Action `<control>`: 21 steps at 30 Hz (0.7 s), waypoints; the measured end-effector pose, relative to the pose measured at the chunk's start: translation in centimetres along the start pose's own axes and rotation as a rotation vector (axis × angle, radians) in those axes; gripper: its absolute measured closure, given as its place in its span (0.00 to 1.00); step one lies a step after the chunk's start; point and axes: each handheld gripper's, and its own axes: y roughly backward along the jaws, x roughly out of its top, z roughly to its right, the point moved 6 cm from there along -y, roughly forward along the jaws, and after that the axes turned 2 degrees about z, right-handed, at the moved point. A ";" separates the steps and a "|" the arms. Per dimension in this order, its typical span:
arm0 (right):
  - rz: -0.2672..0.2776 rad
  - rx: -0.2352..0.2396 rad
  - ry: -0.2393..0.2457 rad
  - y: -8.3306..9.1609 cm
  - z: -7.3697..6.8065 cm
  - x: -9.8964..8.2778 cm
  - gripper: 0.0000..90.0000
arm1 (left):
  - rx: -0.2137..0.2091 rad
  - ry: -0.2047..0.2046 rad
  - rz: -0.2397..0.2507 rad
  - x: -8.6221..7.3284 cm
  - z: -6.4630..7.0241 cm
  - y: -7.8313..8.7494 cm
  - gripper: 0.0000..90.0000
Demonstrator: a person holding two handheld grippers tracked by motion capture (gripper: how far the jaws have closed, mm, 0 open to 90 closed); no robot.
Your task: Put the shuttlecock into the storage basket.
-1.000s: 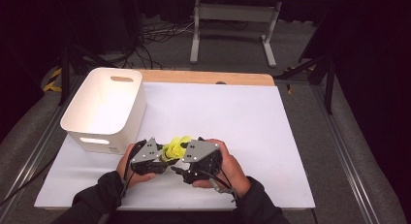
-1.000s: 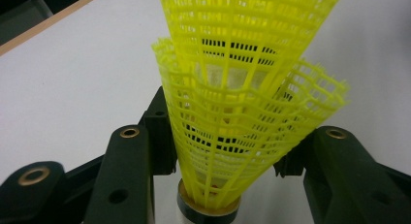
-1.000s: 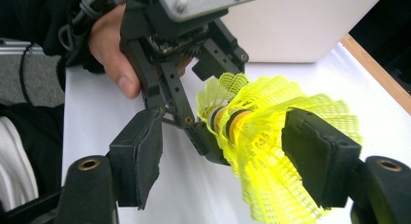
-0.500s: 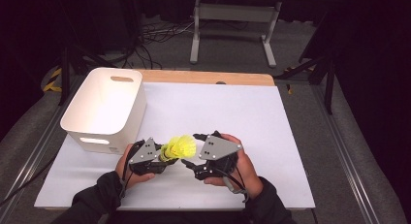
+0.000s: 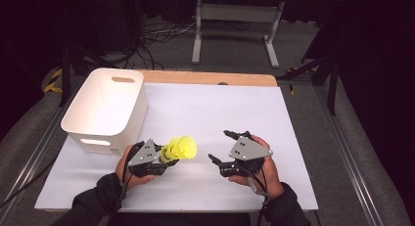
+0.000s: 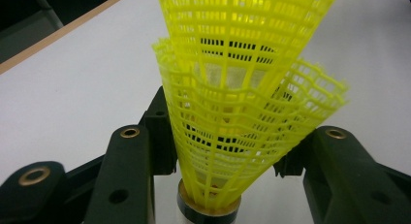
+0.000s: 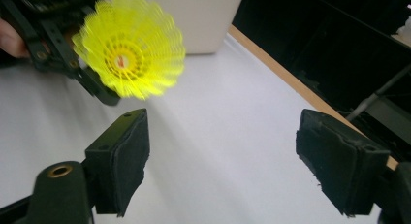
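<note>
A yellow plastic shuttlecock stack (image 5: 181,148), two mesh skirts nested one in the other (image 6: 228,136), sticks out to the right from my left gripper (image 5: 166,157). That gripper (image 6: 228,161) is shut on the lower part of the skirts, one black jaw on each side. My right gripper (image 5: 219,146) is a short way to the right of the shuttlecocks and apart from them. Its jaws have just been opening and hold nothing. In the right gripper view its pads (image 7: 223,170) stand wide apart over the white sheet, and the open end of the shuttlecocks (image 7: 130,47) faces it.
A white plastic bin (image 5: 105,106) with handle slots stands at the left of the table, just behind my left hand. A white sheet (image 5: 220,108) covers the tabletop, and a wooden edge (image 5: 210,78) shows at the far side. Cables and a stand lie on the floor beyond.
My right gripper has let go of the shuttlecocks, opened and drawn away to the right. The left gripper has stayed where it was, still gripping them.
</note>
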 end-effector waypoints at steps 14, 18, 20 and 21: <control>-0.030 -0.087 -0.049 -0.4 0.7 -4.0 0.18 | 0.007 -0.006 0.011 0.2 0.0 0.5 0.59; -0.033 -0.095 -0.062 -0.5 0.5 -4.9 0.18 | 0.017 -0.007 0.021 0.4 -0.2 0.9 0.59; -0.038 -0.099 -0.062 -0.6 0.3 -5.3 0.18 | 0.018 0.001 0.027 0.5 -0.3 1.1 0.59; -0.035 -0.104 -0.058 -0.6 0.2 -5.4 0.18 | 0.020 0.000 0.030 0.5 -0.3 1.2 0.59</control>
